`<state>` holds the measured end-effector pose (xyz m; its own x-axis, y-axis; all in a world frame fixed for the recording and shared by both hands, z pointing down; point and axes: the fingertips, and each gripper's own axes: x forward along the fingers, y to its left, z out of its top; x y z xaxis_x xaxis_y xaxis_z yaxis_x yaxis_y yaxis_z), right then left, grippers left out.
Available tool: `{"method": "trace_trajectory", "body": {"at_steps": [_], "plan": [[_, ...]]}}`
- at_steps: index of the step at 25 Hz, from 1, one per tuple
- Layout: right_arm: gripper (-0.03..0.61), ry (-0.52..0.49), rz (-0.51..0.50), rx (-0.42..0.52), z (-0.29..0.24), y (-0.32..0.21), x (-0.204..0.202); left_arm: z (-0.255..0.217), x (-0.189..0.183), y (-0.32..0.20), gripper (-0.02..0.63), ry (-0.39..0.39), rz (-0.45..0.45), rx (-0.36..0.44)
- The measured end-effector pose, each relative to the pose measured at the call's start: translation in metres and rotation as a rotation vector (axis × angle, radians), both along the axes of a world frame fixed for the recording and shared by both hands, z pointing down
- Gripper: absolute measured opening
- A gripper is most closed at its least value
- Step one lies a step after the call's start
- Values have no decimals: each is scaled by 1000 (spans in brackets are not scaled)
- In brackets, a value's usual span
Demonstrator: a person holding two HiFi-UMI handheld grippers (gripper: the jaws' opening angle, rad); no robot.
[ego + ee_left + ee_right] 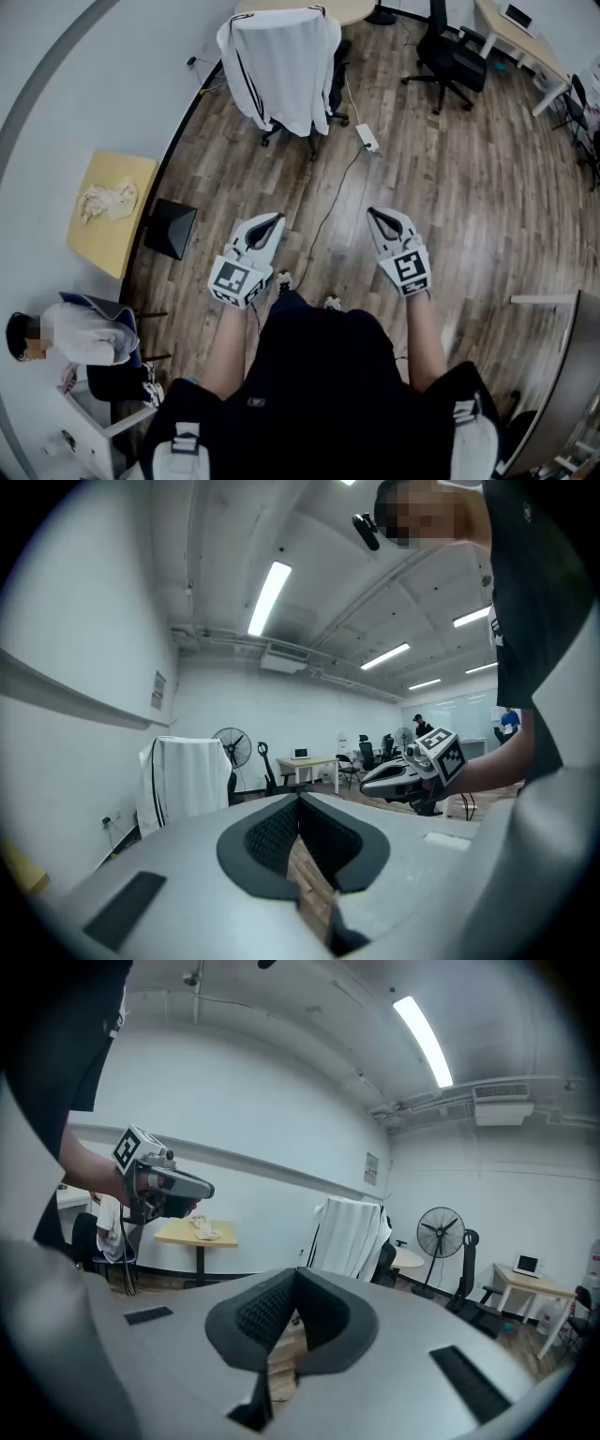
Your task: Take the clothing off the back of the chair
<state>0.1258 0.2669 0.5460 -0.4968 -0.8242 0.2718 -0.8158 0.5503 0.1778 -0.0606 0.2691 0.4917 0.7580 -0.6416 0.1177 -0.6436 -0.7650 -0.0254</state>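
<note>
The person stands on a wood floor [469, 216] with both arms held forward. The left gripper [277, 218] has its jaws pressed together with nothing between them. In the left gripper view the two dark pads meet along one seam, with only floorboards below. The right gripper [373, 214] is the same, jaws together and empty. The two grippers sit side by side, apart from each other, and touch nothing.

The garment [279, 64], white with black stripes down its sides, hangs draped over the back of the chair [337, 80] and covers the backrest. The chair stands near the curved white wall, well apart from both grippers, ahead of them and a little to the left.

Just right of the chair a white power strip [367, 138] lies on the floor, and a dark cable [325, 217] runs from it toward the person's feet. By the wall at the left, a yellow table [103, 244] bears a crumpled pale cloth [108, 200]. A black square object [171, 228] sits just beside the table. A bare office chair [452, 58] stands farther right, near a desk [525, 42]. Another person [75, 336] sits at the lower left. In the right gripper view a fan [441, 1232] stands right of the draped chair.
</note>
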Motion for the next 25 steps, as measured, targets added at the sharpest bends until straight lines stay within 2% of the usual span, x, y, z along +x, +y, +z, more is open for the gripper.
{"method": "trace_trajectory", "body": {"at_steps": [25], "plan": [[-6,4,-15,4,-1,5,0,-1,-29,15,0,12,-102,-1]]}}
